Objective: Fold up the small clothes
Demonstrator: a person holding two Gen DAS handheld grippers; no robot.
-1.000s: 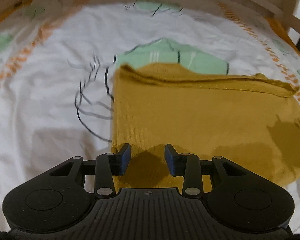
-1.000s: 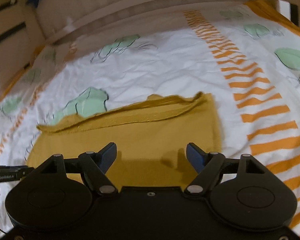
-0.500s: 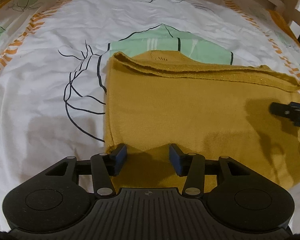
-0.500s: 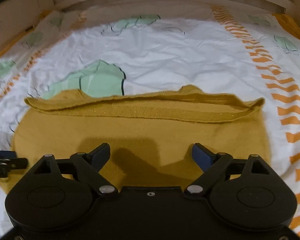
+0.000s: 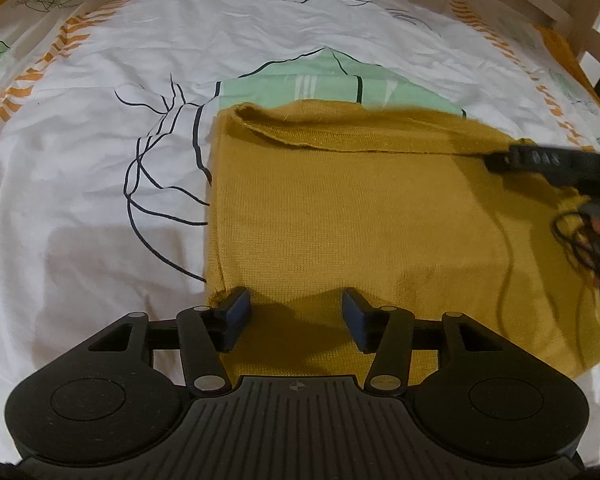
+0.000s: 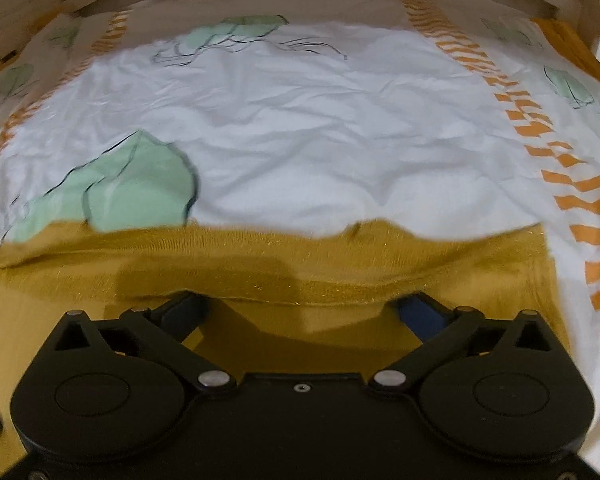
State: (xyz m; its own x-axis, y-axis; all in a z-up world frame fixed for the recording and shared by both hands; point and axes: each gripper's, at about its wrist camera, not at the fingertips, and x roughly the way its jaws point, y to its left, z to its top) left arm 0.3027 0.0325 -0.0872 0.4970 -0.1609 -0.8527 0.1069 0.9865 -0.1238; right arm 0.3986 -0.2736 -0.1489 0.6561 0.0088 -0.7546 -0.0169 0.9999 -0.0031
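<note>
Mustard garment [image 5: 360, 232] flat on the sheet [image 5: 80, 160], long axis side to side, hem far, left gripper [image 5: 296, 316] jaws apart over near edge, right gripper [image 6: 308, 304] wide, now advanced to the hem.

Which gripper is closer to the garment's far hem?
Right. The right gripper sits open right at the far hem of the yellow garment; the left gripper is open at its near edge, across the cloth.
</note>
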